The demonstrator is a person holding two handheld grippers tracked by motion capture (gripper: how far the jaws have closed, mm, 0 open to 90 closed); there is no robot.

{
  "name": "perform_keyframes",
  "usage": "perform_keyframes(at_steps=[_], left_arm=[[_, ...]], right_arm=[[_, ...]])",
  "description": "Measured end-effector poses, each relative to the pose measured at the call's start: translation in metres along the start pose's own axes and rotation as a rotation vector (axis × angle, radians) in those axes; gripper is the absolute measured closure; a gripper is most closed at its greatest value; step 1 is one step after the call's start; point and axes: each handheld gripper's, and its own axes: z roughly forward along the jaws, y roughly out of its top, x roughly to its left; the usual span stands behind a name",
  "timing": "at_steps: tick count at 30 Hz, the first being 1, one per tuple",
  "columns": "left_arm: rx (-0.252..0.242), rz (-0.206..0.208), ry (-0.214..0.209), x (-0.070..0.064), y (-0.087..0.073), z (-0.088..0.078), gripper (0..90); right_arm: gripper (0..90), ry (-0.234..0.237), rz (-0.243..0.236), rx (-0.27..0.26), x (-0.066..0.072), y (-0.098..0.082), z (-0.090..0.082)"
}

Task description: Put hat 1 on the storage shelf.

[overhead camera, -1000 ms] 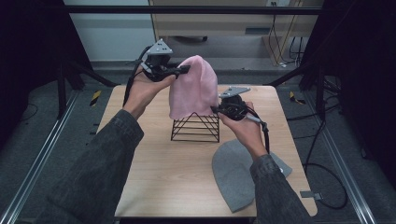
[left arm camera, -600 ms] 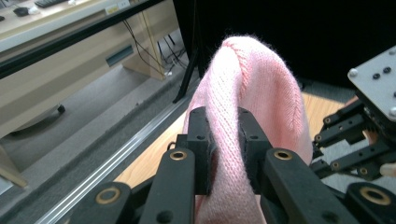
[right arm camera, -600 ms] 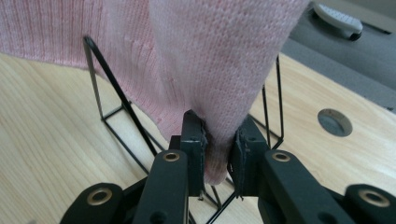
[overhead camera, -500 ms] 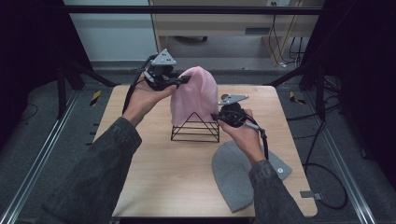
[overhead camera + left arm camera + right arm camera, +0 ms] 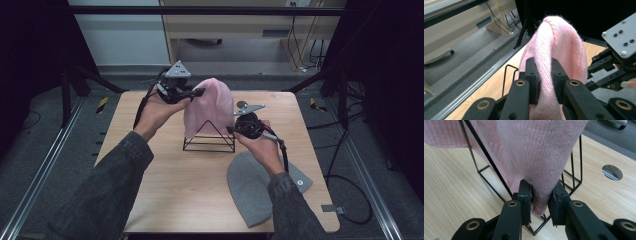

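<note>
Lab recording bay, black curtains, aluminium floor rails, trailing cables

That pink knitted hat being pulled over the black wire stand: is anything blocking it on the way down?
Nothing visible. The pink hat already drapes the black wire stand, held by the left gripper and the right gripper. The grey hat lies off to the side on the table.

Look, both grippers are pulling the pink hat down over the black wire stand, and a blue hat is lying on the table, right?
Not quite: the hat lying on the table is grey, not blue, as the high view shows. The rest holds: both grippers pinch the pink hat over the black wire stand.
</note>
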Motion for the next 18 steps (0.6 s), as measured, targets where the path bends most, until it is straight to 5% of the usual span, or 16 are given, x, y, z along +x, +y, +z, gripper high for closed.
perform_keyframes(at_steps=[18], left_arm=[[0.051,-0.019,-0.035,-0.012,-0.02,0.013,79.6]], right_arm=[[73.1,0.006,0.006,0.063,-0.004,-0.016,0.01]])
